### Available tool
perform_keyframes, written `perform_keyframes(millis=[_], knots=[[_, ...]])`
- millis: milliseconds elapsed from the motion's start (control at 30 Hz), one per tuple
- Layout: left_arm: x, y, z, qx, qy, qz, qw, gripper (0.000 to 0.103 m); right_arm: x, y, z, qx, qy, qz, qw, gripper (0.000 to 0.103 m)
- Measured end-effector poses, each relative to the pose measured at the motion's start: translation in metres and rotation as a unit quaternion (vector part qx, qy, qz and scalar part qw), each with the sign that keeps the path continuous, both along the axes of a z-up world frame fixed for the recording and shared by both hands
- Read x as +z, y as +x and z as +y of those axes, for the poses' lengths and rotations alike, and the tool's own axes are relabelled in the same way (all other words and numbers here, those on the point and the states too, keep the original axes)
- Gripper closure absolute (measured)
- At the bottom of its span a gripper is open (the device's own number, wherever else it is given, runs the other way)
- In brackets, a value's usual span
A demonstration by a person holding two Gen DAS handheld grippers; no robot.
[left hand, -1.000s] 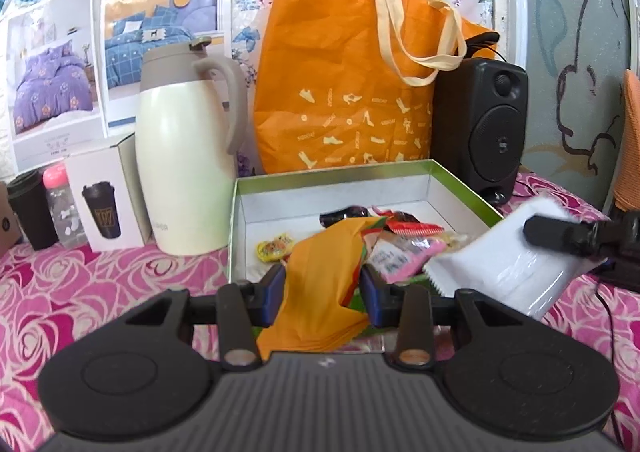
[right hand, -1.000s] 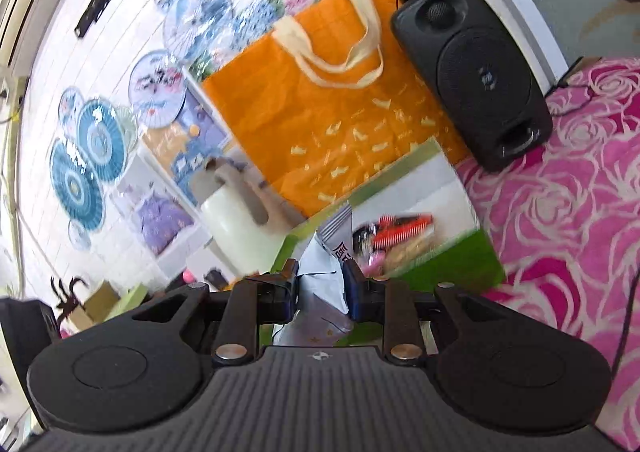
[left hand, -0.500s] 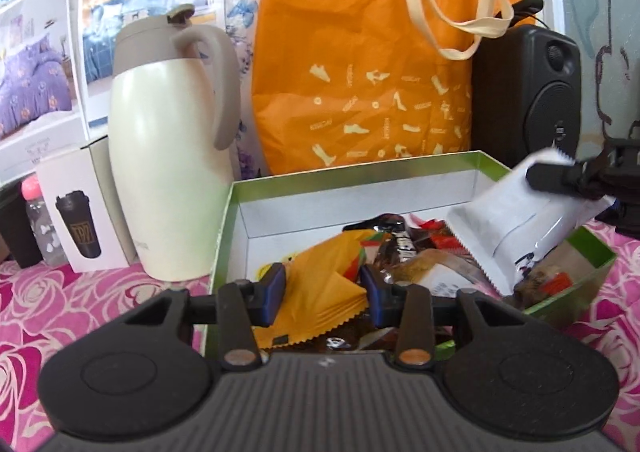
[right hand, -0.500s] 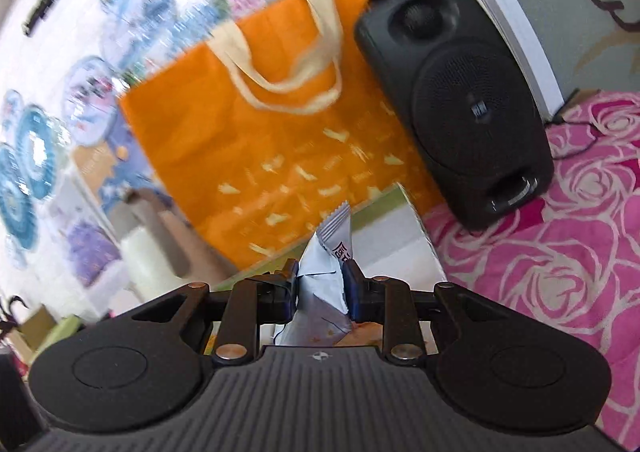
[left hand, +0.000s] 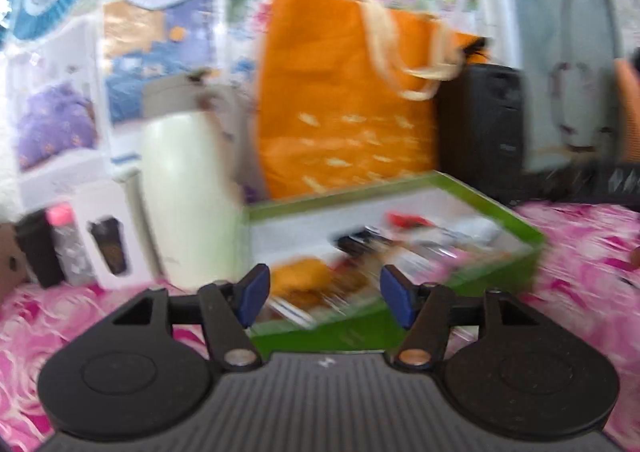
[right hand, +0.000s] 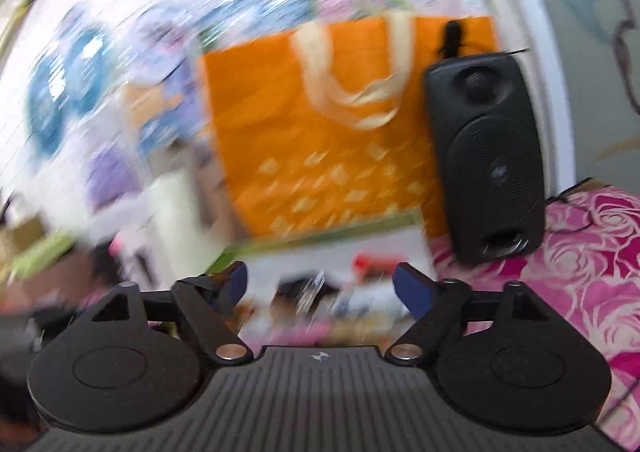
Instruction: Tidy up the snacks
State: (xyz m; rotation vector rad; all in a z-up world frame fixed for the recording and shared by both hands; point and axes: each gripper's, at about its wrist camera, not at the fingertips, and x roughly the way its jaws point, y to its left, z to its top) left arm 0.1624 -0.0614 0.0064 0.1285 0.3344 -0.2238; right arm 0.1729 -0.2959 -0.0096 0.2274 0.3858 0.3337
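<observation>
Blue-padded left gripper [left hand: 324, 298] and right gripper [right hand: 320, 288] both spreading, nothing between the jaws. Snacks [left hand: 400, 248] sit piled in the green box [left hand: 520, 228] just ahead — heaped high, so packets could spill over the near wall when another is added. Orange bag [left hand: 340, 99] behind.

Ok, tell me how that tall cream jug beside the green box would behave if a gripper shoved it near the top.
The cream jug stands tall and narrow, so a high push would probably tip it rather than slide it. Its smooth, glossy wall looks slippery for pads. It seems rigid; its weight cannot be judged, since its contents are hidden. It could fall against the green box.
</observation>
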Motion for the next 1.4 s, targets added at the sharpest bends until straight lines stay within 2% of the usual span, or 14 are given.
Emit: perform_keyframes(millis=[133, 200, 233, 367, 400, 433, 467, 533, 567, 600, 767, 867, 1100, 1400], knots=[[-0.009, -0.007, -0.008, -0.047, -0.039, 0.061, 0.9963, 0.039, -0.019, -0.018, 0.007, 0.029, -0.027, 0.057, 0.998, 0.001], [-0.019, -0.001, -0.012, -0.048, -0.047, 0.092, 0.9935, 0.039, -0.032, -0.015, 0.007, 0.024, -0.027, 0.094, 0.995, 0.031], [-0.026, 0.002, -0.014, -0.048, -0.055, 0.106, 0.9917, 0.039, -0.040, -0.011, 0.006, 0.015, -0.019, 0.121, 0.992, 0.033], [-0.048, 0.028, -0.015, -0.048, -0.106, 0.172, 0.9783, 0.039, -0.072, 0.013, -0.010, -0.016, 0.070, 0.220, 0.973, 0.035], [-0.053, 0.035, -0.014, -0.043, -0.121, 0.187, 0.9739, 0.040, -0.075, 0.016, -0.013, -0.016, 0.101, 0.225, 0.969, 0.035], [-0.057, 0.042, -0.011, -0.048, -0.145, 0.198, 0.9682, 0.040, -0.077, 0.019, -0.015, -0.018, 0.117, 0.235, 0.965, 0.035], [-0.061, 0.046, -0.011, -0.047, -0.157, 0.200, 0.9661, 0.040, -0.077, 0.023, -0.015, -0.019, 0.123, 0.239, 0.963, 0.035], [-0.062, 0.047, -0.011, -0.050, -0.154, 0.190, 0.9684, 0.040, -0.079, 0.028, -0.010, -0.011, 0.124, 0.245, 0.961, 0.045], [-0.063, 0.046, -0.013, -0.051, -0.149, 0.186, 0.9697, 0.042, -0.081, 0.030, -0.008, -0.007, 0.122, 0.246, 0.961, 0.062], [-0.063, 0.044, -0.014, -0.054, -0.146, 0.183, 0.9707, 0.051, -0.083, 0.031, -0.005, -0.004, 0.117, 0.249, 0.961, 0.076], [-0.057, 0.034, -0.010, -0.053, -0.132, 0.169, 0.9753, 0.061, -0.079, 0.021, -0.001, 0.012, 0.109, 0.237, 0.965, 0.094], [-0.049, 0.019, -0.006, -0.057, -0.127, 0.153, 0.9785, 0.064, -0.073, 0.008, -0.006, 0.017, 0.117, 0.225, 0.967, 0.097], [-0.016, -0.010, -0.001, -0.061, -0.127, 0.100, 0.9849, 0.064, -0.041, -0.017, -0.004, 0.027, 0.127, 0.173, 0.976, 0.098], [0.020, 0.008, -0.007, -0.055, -0.103, 0.045, 0.9921, 0.064, -0.013, 0.009, 0.000, 0.023, 0.137, 0.120, 0.983, 0.097]])
